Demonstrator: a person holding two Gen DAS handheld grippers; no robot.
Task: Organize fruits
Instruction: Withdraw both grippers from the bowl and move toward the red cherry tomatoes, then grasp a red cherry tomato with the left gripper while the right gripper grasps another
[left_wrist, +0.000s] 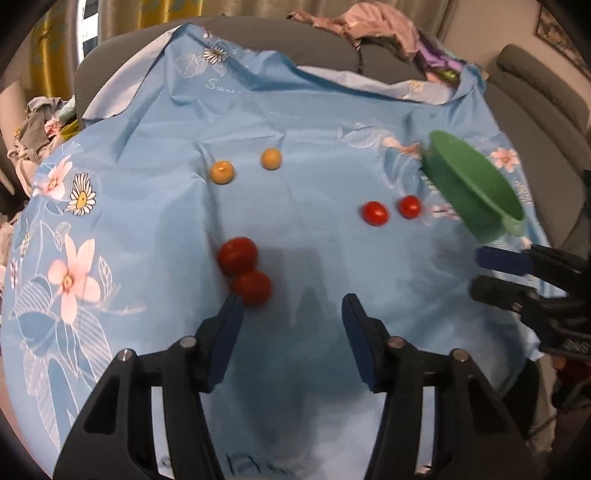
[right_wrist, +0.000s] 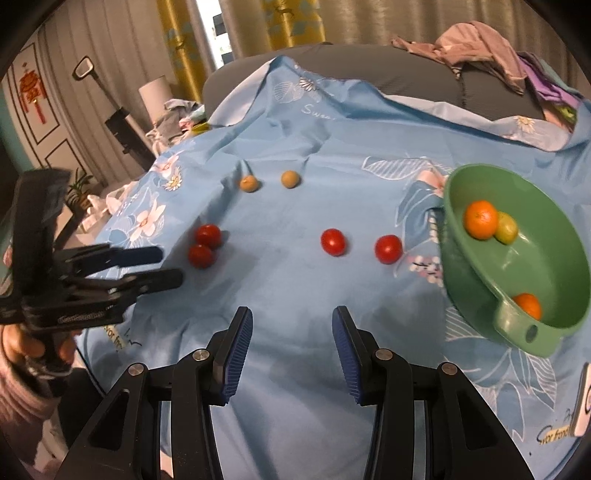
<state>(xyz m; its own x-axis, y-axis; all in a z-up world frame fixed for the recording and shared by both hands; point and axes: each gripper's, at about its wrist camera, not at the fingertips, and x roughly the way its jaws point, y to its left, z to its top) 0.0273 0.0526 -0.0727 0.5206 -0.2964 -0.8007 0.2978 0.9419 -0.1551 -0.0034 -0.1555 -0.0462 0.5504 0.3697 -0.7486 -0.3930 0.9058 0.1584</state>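
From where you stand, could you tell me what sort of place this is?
Probably a lived-in home living room: a grey sofa draped with a floral cloth, curtains behind it, and clothes heaped on the sofa back.

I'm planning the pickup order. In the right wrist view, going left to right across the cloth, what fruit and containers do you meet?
Touching pair of red tomatoes → two tan fruits → red tomato → red tomato → green bowl.
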